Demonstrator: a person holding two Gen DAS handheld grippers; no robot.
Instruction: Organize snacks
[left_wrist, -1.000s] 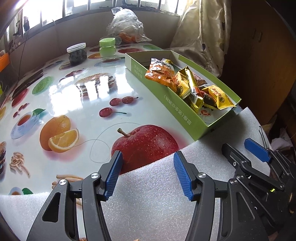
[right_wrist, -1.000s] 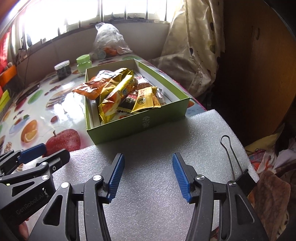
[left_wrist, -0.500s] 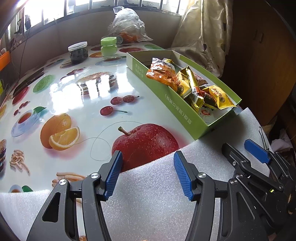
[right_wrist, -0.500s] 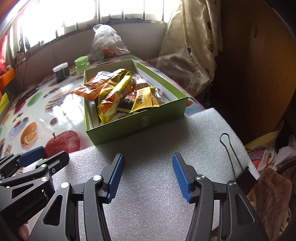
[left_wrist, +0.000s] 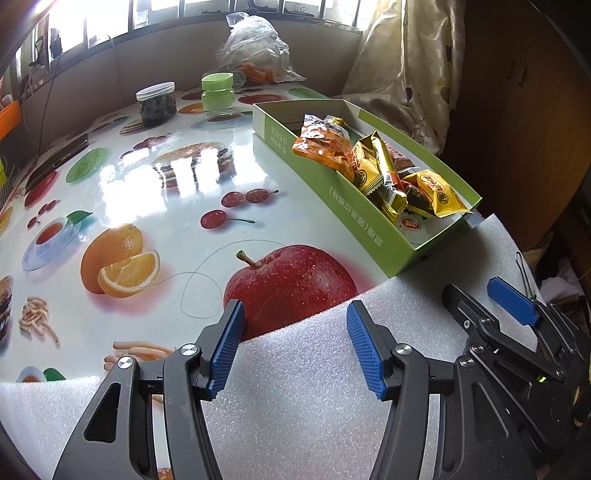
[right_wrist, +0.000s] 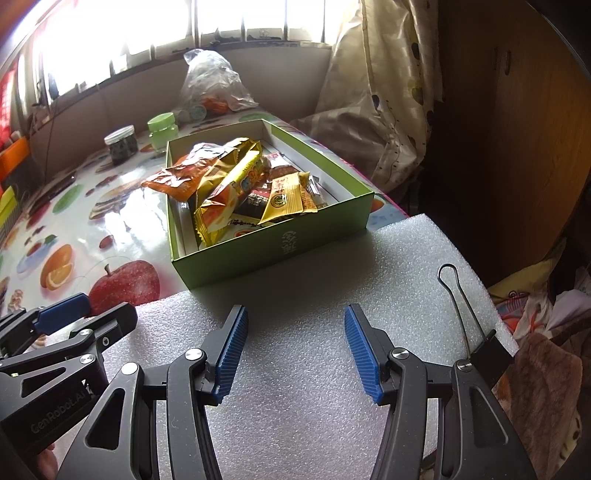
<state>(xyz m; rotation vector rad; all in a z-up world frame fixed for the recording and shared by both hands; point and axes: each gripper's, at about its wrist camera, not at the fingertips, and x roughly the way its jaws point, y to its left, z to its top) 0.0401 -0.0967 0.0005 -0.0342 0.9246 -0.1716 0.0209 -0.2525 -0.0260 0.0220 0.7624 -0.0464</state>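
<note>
Both grippers barely shifted, left gripper and right gripper spread, empty, level over foam sheet

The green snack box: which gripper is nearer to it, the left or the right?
Right. The right gripper faces the green box straight ahead over the foam; the left gripper sits off to its left side, farther away.

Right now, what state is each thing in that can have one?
Left tool: open, empty.
Right tool: open, empty.
Green box: lidless, holding snack packets.
Dark jar: lid on.
Green jar: lid on.
Plastic bag: bunched up.
Binder clip: clamped on foam sheet.
</note>
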